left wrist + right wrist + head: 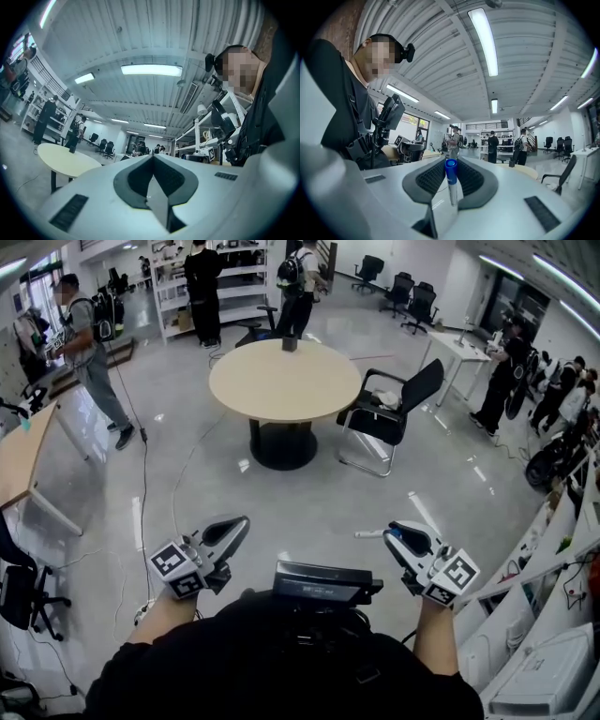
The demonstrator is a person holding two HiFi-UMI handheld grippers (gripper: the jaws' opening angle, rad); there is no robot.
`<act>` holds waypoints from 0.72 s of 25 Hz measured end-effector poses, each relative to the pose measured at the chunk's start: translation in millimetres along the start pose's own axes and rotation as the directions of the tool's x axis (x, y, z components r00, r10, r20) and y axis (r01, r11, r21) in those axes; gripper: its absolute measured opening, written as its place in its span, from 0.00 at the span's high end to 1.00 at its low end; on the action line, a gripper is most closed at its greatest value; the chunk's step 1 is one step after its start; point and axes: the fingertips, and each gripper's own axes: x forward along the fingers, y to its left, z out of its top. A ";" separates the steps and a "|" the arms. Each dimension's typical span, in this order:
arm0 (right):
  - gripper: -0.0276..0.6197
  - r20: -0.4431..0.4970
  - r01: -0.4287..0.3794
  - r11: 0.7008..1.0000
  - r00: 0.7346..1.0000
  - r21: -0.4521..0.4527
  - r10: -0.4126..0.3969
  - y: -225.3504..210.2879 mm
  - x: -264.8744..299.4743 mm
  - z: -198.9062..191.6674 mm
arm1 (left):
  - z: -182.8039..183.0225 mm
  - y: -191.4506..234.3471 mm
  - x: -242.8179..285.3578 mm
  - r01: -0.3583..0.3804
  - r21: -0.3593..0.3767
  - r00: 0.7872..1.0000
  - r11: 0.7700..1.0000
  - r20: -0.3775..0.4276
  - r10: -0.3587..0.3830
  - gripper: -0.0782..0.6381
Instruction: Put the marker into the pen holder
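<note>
A white marker with a blue cap (451,180) is clamped between the jaws of my right gripper (451,163). In the head view the marker (368,534) sticks out sideways to the left of the right gripper (396,533). My left gripper (238,525) is held at waist height, shut with nothing in it; its pads meet in the left gripper view (153,157). The dark pen holder (289,343) stands at the far edge of a round beige table (281,381), well ahead of both grippers. It also shows small as the pen holder (511,163) and the pen holder (72,149).
A black chair (389,413) stands to the right of the round table. A desk (23,460) is at the left, white equipment (553,681) at the lower right. Several people stand by shelves (202,287) at the back. A cable (142,484) trails over the grey floor.
</note>
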 end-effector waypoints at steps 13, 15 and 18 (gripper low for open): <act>0.83 -0.010 0.073 0.997 0.997 -0.038 -0.074 -35.0 180.7 24.9 | 52.2 187.1 -17.7 0.092 -0.006 0.996 0.996 0.016 -0.092 0.90; 0.83 -0.012 0.079 0.996 0.997 -0.029 -0.079 -38.3 205.1 25.5 | 55.8 210.6 -25.7 0.094 -0.016 0.995 0.995 0.015 -0.094 0.90; 0.83 -0.029 0.078 0.997 0.997 -0.023 -0.078 -44.0 237.9 26.1 | 59.8 241.7 -35.8 0.091 -0.022 0.996 0.996 0.018 -0.091 0.90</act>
